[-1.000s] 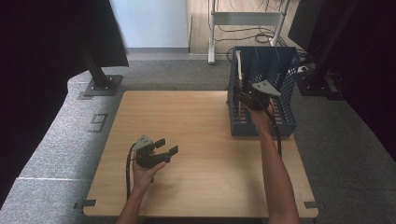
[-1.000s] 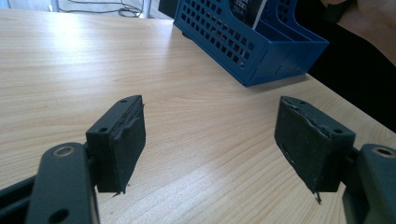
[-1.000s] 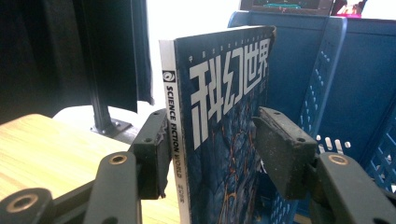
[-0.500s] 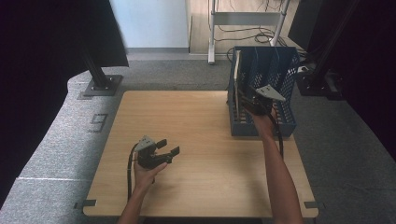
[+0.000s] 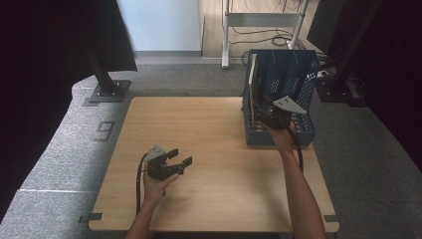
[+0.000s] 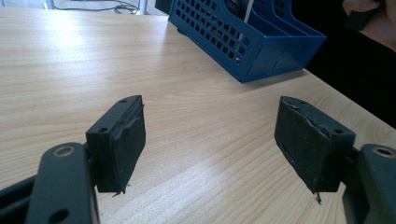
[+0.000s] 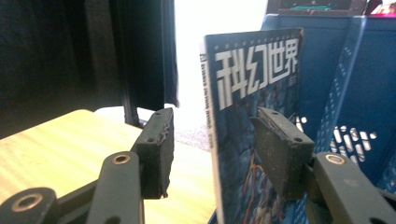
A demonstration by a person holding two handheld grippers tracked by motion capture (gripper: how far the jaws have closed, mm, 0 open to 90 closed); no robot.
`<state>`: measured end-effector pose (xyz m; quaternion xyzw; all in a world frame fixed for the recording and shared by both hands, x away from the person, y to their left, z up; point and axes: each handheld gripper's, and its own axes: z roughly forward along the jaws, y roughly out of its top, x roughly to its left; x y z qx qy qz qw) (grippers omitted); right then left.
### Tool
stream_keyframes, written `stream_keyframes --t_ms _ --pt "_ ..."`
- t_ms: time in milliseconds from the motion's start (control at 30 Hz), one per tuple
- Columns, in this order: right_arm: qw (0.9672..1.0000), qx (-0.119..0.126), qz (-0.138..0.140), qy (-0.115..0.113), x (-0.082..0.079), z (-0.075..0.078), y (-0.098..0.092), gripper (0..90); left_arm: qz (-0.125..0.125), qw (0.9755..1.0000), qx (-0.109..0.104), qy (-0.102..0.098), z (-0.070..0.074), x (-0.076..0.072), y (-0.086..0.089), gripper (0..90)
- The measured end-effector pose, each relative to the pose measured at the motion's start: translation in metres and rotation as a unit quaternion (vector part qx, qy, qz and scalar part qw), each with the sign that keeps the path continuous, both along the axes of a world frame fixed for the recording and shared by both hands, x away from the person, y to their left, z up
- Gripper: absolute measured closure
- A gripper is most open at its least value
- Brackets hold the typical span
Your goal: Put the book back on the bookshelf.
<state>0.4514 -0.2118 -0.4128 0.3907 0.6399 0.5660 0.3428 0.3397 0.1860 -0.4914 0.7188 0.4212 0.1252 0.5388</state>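
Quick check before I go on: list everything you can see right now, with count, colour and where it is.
table: one, light wood, centre of the high view.
basket: one, blue, perforated walls, at the table's far right corner.
magazine: one, dark blue cover with white characters, standing upright in the basket against its left wall.
metal stand: one, pale, on the floor beyond the table.
post base: one, black, on the grey floor left of the table.
left gripper: one, black, jaws wide open, nothing between them, low over the table's near left.
right gripper: one, black, at the basket, jaws either side of the magazine's spine edge; left pad clearly apart from it.
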Motion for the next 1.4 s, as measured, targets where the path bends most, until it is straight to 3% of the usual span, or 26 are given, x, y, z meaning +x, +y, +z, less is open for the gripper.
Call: stream_keyframes --t_ms 433,767,1400 --pt "0.9996 -0.004 0.019 0.022 -0.03 -0.004 0.001 48.0 -0.005 0.9999 0.01 0.004 -0.003 0.001 -0.005 24.6" --pt "0.9985 -0.001 0.04 0.037 -0.05 -0.017 0.0 46.6 -0.005 0.9999 0.011 0.005 -0.004 0.001 -0.005 24.6" --pt "0.9943 -0.008 0.07 0.08 -0.09 -0.06 -0.004 44.7 -0.01 0.9996 0.022 0.011 -0.008 0.0 -0.008 24.5"
